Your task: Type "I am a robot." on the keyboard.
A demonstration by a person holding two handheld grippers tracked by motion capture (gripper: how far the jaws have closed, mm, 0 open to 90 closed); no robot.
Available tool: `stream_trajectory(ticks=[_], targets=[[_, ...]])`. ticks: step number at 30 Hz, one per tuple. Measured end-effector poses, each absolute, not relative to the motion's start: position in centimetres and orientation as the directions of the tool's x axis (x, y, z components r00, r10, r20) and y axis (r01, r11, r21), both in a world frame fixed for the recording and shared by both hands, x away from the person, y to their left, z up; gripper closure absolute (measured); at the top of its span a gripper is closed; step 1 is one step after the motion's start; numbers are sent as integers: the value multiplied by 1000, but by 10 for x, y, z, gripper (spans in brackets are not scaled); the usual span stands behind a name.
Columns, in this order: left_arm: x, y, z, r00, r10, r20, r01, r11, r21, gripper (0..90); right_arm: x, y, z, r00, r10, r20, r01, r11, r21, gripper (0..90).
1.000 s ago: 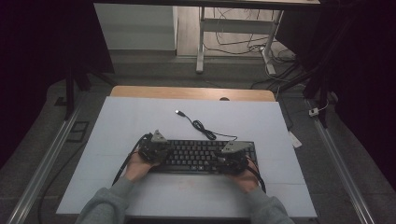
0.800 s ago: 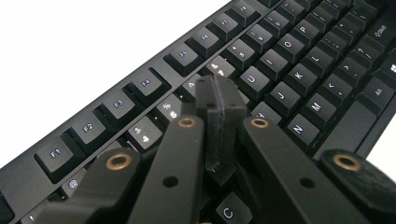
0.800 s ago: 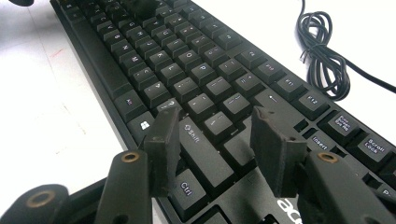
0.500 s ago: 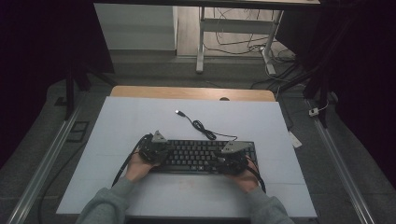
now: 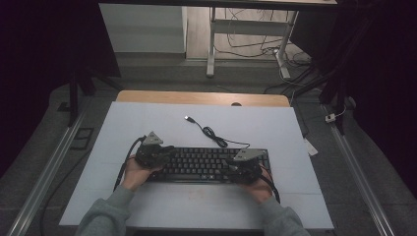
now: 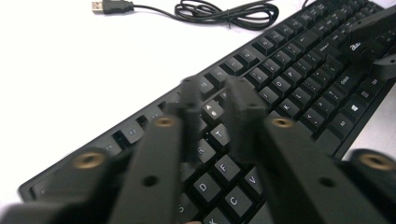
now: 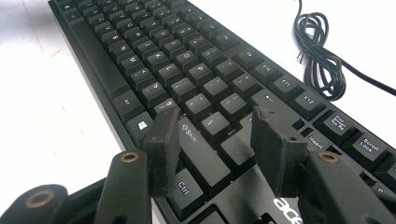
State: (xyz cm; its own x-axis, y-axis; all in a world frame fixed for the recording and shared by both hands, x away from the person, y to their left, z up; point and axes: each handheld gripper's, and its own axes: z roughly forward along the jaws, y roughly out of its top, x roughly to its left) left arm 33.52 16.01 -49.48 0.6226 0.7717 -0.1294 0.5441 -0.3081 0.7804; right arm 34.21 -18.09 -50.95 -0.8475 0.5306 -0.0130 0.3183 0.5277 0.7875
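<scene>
On the table [image 5: 162,118], the keyboard [image 5: 206,164] lies crosswise under both open grippers [image 5: 158,153].

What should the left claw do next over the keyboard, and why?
Probably lower the left claw onto one key. Its jaws have just been opening, with nothing between them, and it hovers above the left keys of the keyboard. The right claw hangs open over the Shift key.
</scene>
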Motion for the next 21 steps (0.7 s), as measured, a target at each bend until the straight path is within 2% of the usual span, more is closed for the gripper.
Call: stream_trajectory(ticks=[4,8,21], targets=[[331,167,-492,605,785,-132,555,-297,777,528,342,-182,-509,-846,534,-10,323,526,787,521],[326,174,-491,594,794,-132,565,-295,771,449,342,-182,-509,-846,534,-12,322,527,786,520],[313,195,-495,555,816,-159,602,-263,754,370,343,-182,-509,-844,536,-13,322,526,788,519]])
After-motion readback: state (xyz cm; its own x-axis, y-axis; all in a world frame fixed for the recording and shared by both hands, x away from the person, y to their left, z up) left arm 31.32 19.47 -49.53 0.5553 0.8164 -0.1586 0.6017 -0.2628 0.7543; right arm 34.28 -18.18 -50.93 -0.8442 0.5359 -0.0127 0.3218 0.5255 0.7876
